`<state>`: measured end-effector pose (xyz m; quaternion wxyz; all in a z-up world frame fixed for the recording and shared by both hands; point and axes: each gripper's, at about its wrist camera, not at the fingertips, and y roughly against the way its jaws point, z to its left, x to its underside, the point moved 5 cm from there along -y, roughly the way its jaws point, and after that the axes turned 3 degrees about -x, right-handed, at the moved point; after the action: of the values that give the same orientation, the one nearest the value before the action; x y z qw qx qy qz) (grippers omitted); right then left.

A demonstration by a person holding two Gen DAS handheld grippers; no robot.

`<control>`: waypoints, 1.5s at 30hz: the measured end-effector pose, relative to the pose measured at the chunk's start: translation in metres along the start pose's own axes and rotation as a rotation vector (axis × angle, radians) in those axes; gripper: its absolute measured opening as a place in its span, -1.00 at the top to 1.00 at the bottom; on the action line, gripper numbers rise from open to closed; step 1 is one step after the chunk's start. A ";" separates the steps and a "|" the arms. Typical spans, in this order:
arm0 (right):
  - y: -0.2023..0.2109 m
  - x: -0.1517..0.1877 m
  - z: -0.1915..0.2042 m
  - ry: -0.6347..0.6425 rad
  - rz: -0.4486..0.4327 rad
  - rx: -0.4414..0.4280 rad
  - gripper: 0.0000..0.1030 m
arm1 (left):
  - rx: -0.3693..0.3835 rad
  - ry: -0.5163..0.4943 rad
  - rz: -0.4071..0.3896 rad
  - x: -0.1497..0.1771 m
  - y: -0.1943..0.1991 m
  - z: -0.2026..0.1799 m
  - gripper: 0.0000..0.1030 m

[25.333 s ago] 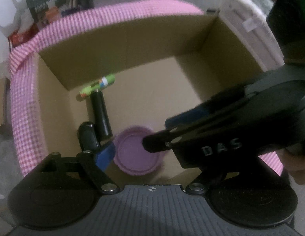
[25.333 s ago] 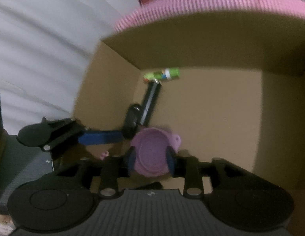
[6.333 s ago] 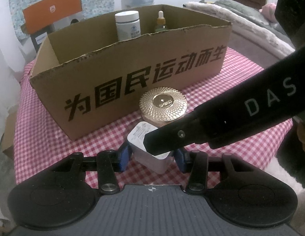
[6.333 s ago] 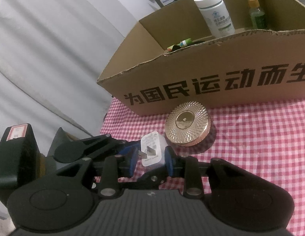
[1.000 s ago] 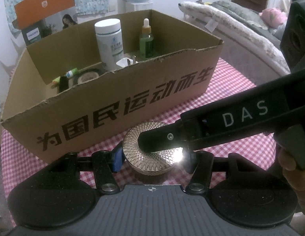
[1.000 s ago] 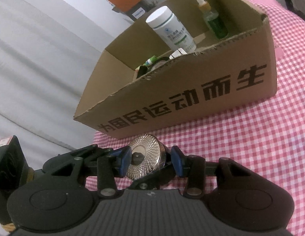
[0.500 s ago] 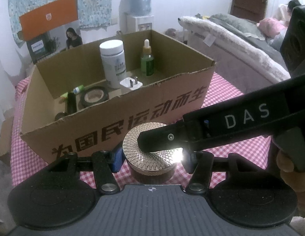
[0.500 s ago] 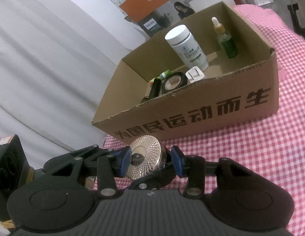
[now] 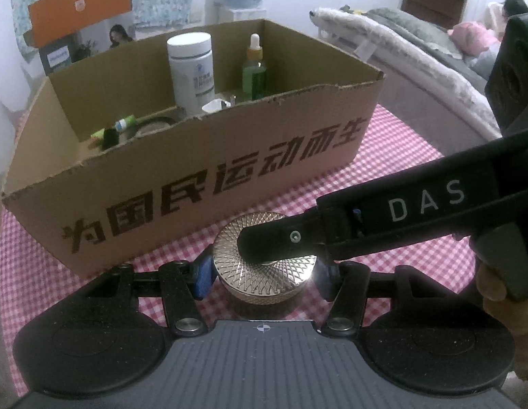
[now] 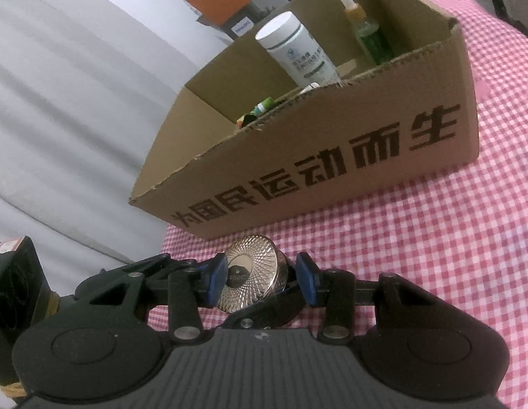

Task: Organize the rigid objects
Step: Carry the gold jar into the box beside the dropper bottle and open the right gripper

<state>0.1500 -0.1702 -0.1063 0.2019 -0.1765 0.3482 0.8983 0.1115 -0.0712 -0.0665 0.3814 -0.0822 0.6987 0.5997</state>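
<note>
A round jar with a gold patterned lid [image 9: 264, 272] hangs just in front of the cardboard box [image 9: 195, 177]. My left gripper [image 9: 264, 272] is shut on the jar's sides. My right gripper [image 10: 260, 279] is shut on the same jar [image 10: 250, 283], one pad on the lid and the other on the base. In the left wrist view its upper finger [image 9: 274, 242] lies across the lid. The box [image 10: 332, 156] holds a white bottle [image 9: 192, 68], a green dropper bottle [image 9: 254, 68], a white plug, a green tube and other small items.
A pink checked cloth [image 9: 383, 170] covers the table under the box. A hand [image 9: 502, 293] holds the right gripper at the right edge. A bed with a grey blanket [image 9: 417, 51] lies beyond, and a white curtain [image 10: 59, 102] hangs to the left.
Half a second ago both views looked down into the box from higher up. Now they sit lower and the box front looms larger. Both grippers stay shut on the jar.
</note>
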 end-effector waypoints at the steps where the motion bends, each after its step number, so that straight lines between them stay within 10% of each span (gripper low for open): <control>1: 0.000 -0.001 0.000 0.002 -0.002 -0.003 0.08 | 0.000 0.001 -0.001 -0.001 0.000 0.001 -0.10; 20: 0.054 -0.091 0.074 0.248 -0.159 -0.052 0.03 | -0.031 -0.058 -0.207 -0.111 0.052 0.009 -0.10; 30: 0.030 -0.170 0.021 0.217 -0.054 0.077 0.02 | 0.080 0.003 -0.070 -0.161 -0.033 0.007 -0.10; 45: -0.018 -0.187 -0.023 0.276 0.121 0.207 0.03 | 0.157 0.074 0.101 -0.156 -0.097 0.003 -0.11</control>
<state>0.3230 -0.2192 -0.0467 0.1150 -0.2551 0.4730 0.8355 0.2770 -0.1477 -0.0434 0.3299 -0.0390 0.7603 0.5582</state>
